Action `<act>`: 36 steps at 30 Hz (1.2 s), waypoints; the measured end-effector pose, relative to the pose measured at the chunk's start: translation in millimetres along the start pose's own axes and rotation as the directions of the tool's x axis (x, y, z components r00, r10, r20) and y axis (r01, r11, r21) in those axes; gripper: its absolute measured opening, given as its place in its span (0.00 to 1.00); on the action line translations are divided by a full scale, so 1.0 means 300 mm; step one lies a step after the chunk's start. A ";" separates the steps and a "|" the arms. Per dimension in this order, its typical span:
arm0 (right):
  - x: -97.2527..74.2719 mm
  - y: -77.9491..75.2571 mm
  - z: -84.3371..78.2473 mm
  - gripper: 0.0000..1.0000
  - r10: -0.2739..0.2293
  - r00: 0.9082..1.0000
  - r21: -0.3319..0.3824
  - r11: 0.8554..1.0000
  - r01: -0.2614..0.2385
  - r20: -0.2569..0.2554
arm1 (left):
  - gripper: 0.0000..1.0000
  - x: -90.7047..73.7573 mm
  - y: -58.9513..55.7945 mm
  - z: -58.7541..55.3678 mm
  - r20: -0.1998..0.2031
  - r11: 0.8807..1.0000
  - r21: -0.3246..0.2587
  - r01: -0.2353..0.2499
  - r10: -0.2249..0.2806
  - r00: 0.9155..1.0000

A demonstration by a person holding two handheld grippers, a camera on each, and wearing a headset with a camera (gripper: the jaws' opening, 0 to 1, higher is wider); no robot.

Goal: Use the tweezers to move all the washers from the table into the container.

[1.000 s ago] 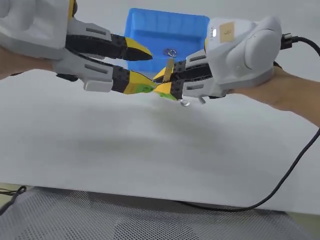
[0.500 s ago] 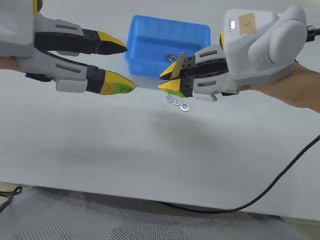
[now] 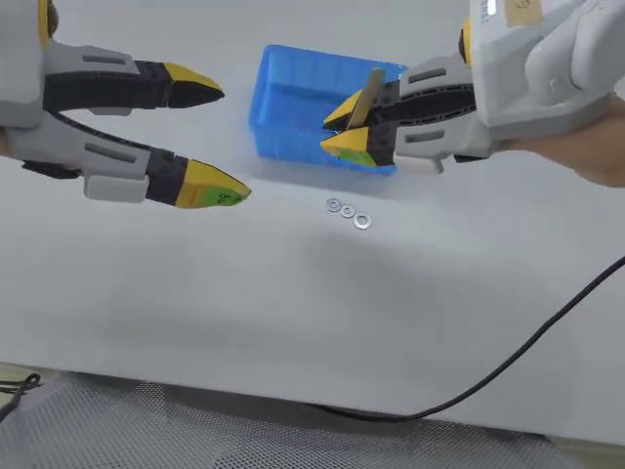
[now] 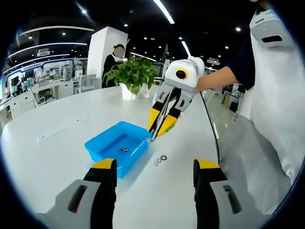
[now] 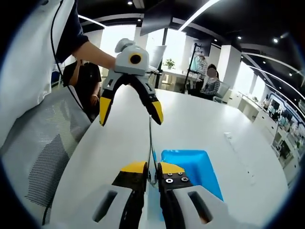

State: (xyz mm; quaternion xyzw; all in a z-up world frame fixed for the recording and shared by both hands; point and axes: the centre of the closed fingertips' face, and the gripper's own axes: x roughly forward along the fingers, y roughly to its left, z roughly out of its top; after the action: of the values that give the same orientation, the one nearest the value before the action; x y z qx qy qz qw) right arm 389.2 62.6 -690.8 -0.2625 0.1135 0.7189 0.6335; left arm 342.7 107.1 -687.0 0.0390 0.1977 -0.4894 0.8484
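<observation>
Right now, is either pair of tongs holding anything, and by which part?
The right tongs are shut on the tweezers, gripping them near the back end, with the slim points sticking out forward. The left tongs are open and hold nothing.

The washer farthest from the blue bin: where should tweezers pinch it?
The washer lies flat on the table, no edge standing up, so probably pinch its outer rim, away from its neighbour, tweezers coming down from above, one tip through the hole.
</observation>
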 end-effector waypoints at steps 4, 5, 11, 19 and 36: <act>-0.007 -0.047 0.008 0.10 -0.020 1.000 -0.012 1.000 0.020 0.001 | 0.76 0.005 -0.002 -0.008 -0.011 1.000 0.001 0.001 -0.001 1.000; -0.006 -0.057 0.006 0.10 -0.024 1.000 -0.013 1.000 0.024 -0.001 | 0.78 0.005 -0.001 -0.011 -0.014 1.000 -0.003 0.000 0.000 1.000; 0.014 -0.127 -0.020 0.10 -0.059 0.998 -0.019 0.998 0.059 -0.012 | 0.89 0.002 0.008 -0.025 -0.028 1.000 -0.004 -0.016 0.016 0.999; 0.092 -0.194 -0.114 0.10 -0.067 0.997 0.005 0.998 0.068 -0.041 | 0.90 -0.012 0.031 -0.070 -0.064 0.998 -0.028 -0.050 0.048 0.997; 0.180 -0.206 -0.234 0.10 -0.050 0.994 0.030 0.998 0.053 -0.097 | 0.90 0.006 0.050 -0.091 -0.077 0.995 -0.042 -0.088 0.085 0.993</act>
State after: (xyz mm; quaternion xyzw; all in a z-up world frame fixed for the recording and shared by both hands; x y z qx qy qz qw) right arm 462.3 84.4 -767.1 -0.2894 0.1487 0.6868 0.6500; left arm 348.1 120.4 -714.7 0.0465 0.2388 -0.4456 0.8615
